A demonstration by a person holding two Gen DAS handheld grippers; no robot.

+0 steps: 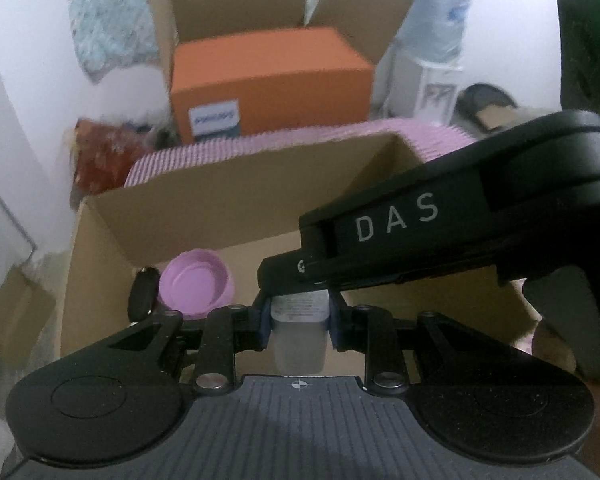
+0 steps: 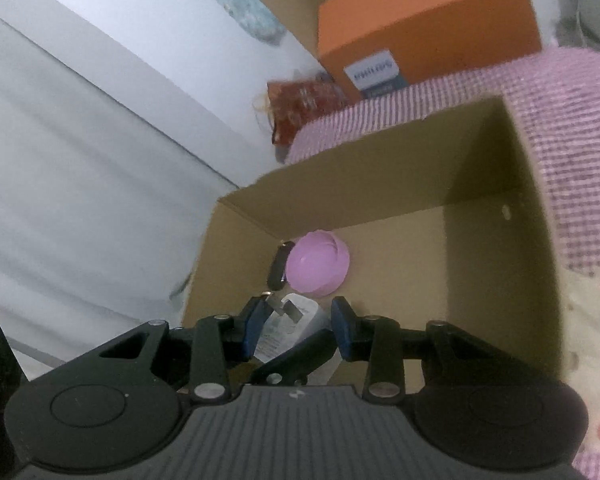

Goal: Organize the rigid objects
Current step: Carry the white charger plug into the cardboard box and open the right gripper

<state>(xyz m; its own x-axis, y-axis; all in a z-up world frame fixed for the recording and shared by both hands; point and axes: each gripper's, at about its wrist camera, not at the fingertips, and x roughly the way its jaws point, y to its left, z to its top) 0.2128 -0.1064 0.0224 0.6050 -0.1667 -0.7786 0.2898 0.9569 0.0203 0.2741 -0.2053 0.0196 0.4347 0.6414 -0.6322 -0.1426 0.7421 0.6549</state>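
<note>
A white plug adapter (image 1: 297, 312) with a printed label sits between the blue pads of my left gripper (image 1: 300, 322), which is shut on it. My right gripper (image 1: 283, 276) reaches in from the right, its tip at the adapter's far end. In the right wrist view the adapter (image 2: 306, 312) shows its metal prongs, and my right gripper (image 2: 297, 326) has its pads at both sides of it. A left finger (image 2: 300, 354) crosses below. Both grippers hang over an open cardboard box (image 1: 235, 184) (image 2: 380, 184). The box holds a pink bowl (image 1: 193, 280) (image 2: 318, 266) and a small black object (image 1: 141, 294) (image 2: 277, 266).
The box rests on a pink checked cloth (image 1: 219, 148) (image 2: 560, 100). Behind it an orange box (image 1: 271, 76) (image 2: 424, 20) stands inside a bigger carton (image 1: 235, 4). A red packet (image 1: 99, 156) lies at the left, and a slipper (image 1: 488, 108) at the right. White fabric (image 2: 79, 160) fills the left.
</note>
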